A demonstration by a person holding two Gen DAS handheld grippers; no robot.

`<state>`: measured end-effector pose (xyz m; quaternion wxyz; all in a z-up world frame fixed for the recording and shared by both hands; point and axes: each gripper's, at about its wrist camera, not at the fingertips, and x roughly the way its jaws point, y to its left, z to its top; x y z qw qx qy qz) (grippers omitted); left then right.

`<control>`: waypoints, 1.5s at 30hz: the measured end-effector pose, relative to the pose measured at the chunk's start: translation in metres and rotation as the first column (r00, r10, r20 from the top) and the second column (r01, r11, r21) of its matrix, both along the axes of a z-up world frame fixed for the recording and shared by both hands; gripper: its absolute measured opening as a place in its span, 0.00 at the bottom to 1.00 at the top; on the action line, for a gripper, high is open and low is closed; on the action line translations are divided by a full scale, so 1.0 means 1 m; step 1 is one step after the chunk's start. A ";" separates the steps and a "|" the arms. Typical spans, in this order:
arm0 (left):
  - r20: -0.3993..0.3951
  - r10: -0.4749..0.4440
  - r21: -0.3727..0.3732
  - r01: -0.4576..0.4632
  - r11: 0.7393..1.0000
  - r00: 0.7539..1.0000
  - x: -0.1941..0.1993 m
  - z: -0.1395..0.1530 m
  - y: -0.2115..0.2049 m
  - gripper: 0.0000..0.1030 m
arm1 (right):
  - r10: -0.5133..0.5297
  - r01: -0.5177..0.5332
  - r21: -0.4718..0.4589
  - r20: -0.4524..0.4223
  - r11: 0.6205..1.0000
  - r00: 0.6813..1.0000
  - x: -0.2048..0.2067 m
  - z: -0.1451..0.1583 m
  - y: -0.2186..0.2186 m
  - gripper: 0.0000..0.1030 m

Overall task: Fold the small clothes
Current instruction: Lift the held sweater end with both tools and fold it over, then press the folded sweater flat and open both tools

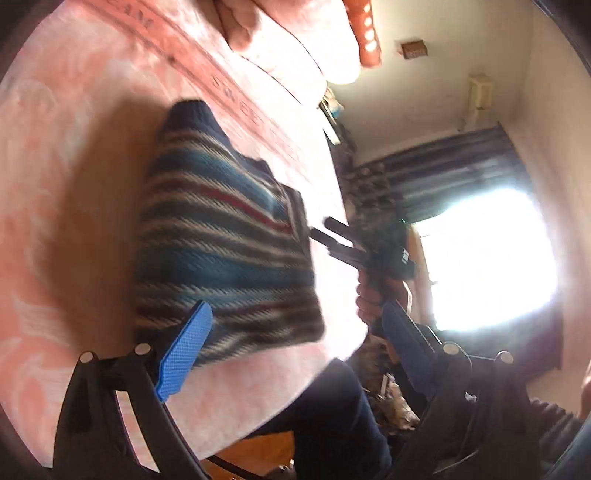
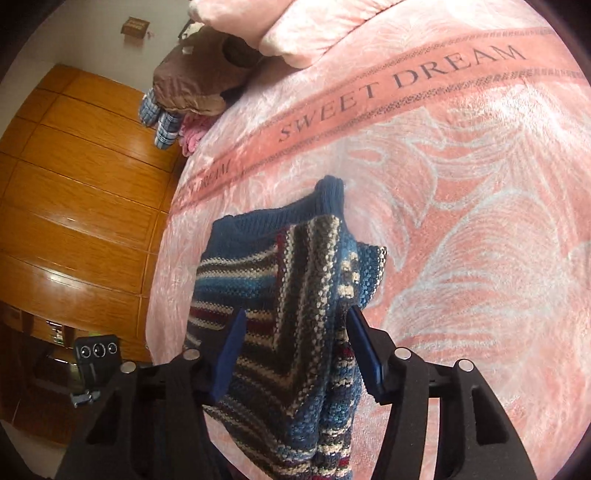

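Note:
A striped knit sweater (image 1: 221, 236) in blue, grey, cream and dark red lies on a pink blanket (image 1: 74, 147) printed "SWEET DREAM". My left gripper (image 1: 295, 347) is wide open at the sweater's near edge. One of its blue pads (image 1: 184, 350) overlaps the hem and the other is off past the bed's edge. In the right wrist view the sweater (image 2: 295, 295) is bunched and folded, with its blue collar away from me. My right gripper (image 2: 299, 350) is shut on this thick fold. In the left wrist view the right gripper (image 1: 332, 236) sits at the sweater's far side, held by a hand (image 1: 373, 295).
Pink pillows (image 2: 295, 33) and a brown cushion (image 2: 199, 74) lie at the head of the bed. A wooden wardrobe (image 2: 74, 184) stands beside the bed. Plaid items (image 2: 159, 118) sit by the cushion. A bright window (image 1: 487, 258) with a dark curtain (image 1: 443, 166) faces the bed.

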<state>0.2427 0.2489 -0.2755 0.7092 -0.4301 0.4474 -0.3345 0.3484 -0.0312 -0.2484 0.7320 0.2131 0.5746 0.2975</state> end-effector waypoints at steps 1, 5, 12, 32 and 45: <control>-0.020 -0.013 -0.012 0.013 1.000 1.000 0.007 -0.011 -0.007 0.89 | -0.003 0.003 -0.032 0.000 0.999 1.000 -0.002 -0.008 -0.001 0.47; -0.166 -0.028 -0.074 0.016 0.997 0.986 -0.014 -0.053 -0.025 0.86 | -0.036 0.044 -0.056 0.125 0.997 0.992 -0.015 0.004 -0.007 0.08; -0.140 -0.074 -0.091 0.062 0.994 0.987 -0.006 -0.020 -0.011 0.81 | -0.058 0.059 -0.019 0.068 0.998 0.996 -0.006 -0.018 -0.018 0.20; -0.032 -0.100 0.116 0.103 0.988 0.995 0.058 0.006 0.028 0.68 | 0.179 -0.174 -0.067 0.091 0.983 0.980 -0.035 -0.015 0.006 0.01; -0.041 -0.110 0.325 0.117 0.938 0.993 0.001 -0.008 0.014 0.59 | 0.165 -0.147 -0.162 0.097 0.976 0.982 -0.086 -0.021 -0.007 0.00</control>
